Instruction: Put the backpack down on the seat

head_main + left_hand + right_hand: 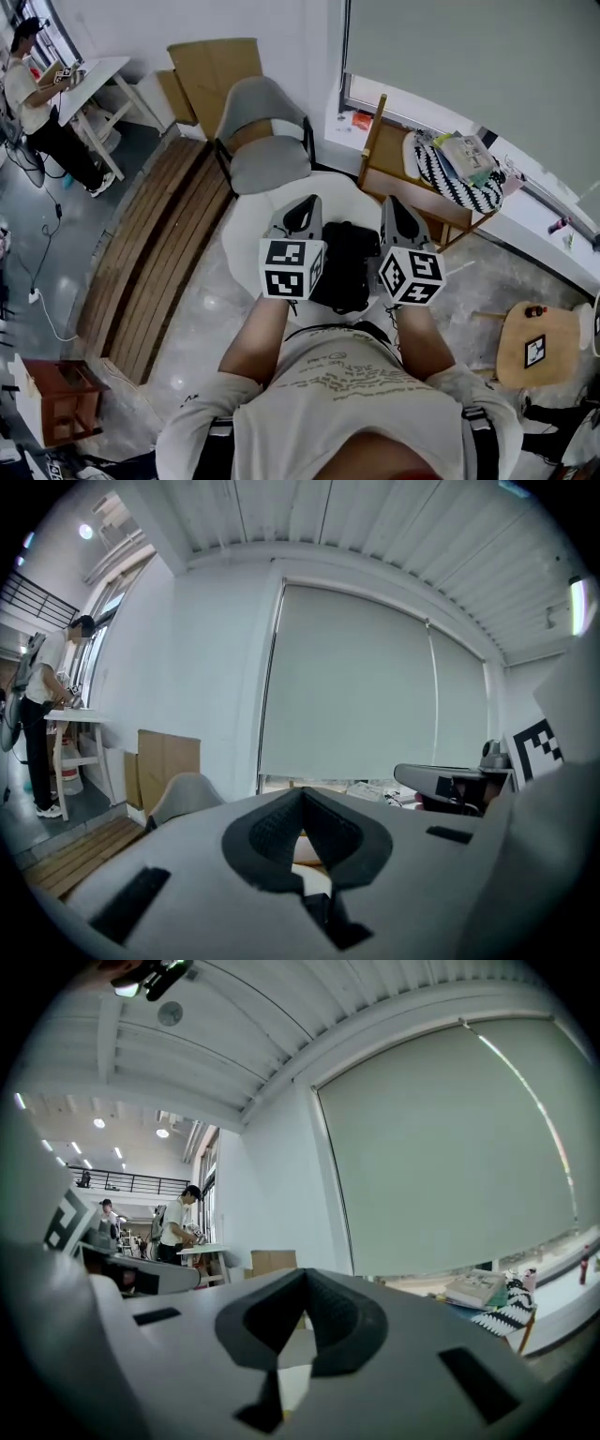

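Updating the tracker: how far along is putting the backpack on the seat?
Done: nothing clearly; the black backpack is over the white round surface, not on the grey chair. In hand: left tool and right tool are shut, nothing seen between their jaws. Left: possibly moving it to the chair.

Open from front and above: seat [272, 167] of grey chair [262, 101]. Black armrests [307, 133] at either side of seat. Cardboard [216, 70] close behind chair. Wooden chair [377, 141] with striped cushion [459, 186] just right of it. Planks [159, 244] on floor, left of it.
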`<act>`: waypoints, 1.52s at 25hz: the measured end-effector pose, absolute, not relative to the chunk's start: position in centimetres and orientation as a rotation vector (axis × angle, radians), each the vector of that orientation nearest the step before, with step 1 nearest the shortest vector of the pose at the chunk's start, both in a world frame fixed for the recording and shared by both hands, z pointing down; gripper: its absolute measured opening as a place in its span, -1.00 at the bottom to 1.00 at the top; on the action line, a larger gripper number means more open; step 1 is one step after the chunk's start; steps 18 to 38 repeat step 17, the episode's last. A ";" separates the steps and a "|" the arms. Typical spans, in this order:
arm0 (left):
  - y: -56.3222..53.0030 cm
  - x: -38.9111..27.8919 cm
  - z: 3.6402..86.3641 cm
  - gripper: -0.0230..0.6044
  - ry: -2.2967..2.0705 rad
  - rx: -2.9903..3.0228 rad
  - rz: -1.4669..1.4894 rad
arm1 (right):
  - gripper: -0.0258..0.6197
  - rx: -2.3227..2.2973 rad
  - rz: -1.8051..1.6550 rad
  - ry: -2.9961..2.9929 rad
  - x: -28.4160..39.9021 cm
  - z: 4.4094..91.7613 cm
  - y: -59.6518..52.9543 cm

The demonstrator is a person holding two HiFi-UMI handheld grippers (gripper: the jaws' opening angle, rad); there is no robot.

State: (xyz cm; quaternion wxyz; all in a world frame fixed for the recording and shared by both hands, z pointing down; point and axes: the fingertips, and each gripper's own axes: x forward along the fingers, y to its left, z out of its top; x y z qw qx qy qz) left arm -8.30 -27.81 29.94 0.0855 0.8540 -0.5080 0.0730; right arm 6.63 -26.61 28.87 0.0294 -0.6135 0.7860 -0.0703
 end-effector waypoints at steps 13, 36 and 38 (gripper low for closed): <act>-27.6 -7.2 29.7 -0.86 -1.465 2.580 0.240 | -0.84 -1.906 -0.215 2.428 7.1 28.8 -25.9; -26.9 -7.1 30.0 -0.86 -1.455 2.571 0.233 | -0.84 -1.895 -0.213 2.439 6.9 29.1 -25.0; -26.9 -7.1 30.0 -0.86 -1.455 2.571 0.233 | -0.84 -1.895 -0.213 2.439 6.9 29.1 -25.0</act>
